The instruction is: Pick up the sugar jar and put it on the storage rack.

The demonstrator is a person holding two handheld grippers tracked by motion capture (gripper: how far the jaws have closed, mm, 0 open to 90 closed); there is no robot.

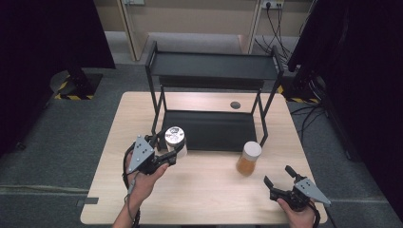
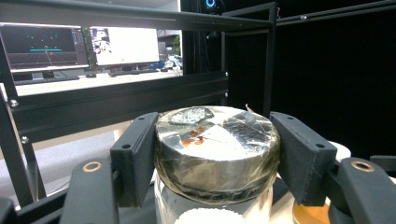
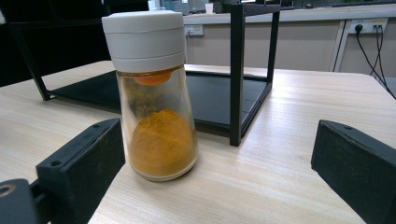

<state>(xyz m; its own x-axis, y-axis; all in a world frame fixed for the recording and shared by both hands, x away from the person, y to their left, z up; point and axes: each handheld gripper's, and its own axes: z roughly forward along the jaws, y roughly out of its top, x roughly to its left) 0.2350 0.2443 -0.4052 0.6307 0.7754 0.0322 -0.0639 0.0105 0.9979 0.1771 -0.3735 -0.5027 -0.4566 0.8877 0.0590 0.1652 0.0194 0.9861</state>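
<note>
A glass jar with a silver foil-wrapped lid (image 1: pixel 175 140) (image 2: pixel 217 149) is held by my left gripper (image 1: pixel 172 151) (image 2: pixel 217 158), whose pads press on both sides of the lid. It sits just in front of the black shelf's lower tray (image 1: pixel 209 129). A spice jar with orange powder and a white cap (image 1: pixel 249 158) (image 3: pixel 156 93) stands upright on the wooden table (image 1: pixel 204 190). My right gripper (image 1: pixel 280 176) (image 3: pixel 219 177) is open at the table's front right, a short way from that jar, jaws spread wide.
A black two-tier metal shelf (image 1: pixel 214 66) stands at the table's back middle, its right front leg (image 3: pixel 236 74) beside the spice jar. A small dark round hole (image 1: pixel 235 105) lies behind the lower tray. Monitors (image 2: pixel 84 46) sit beyond the shelf.
</note>
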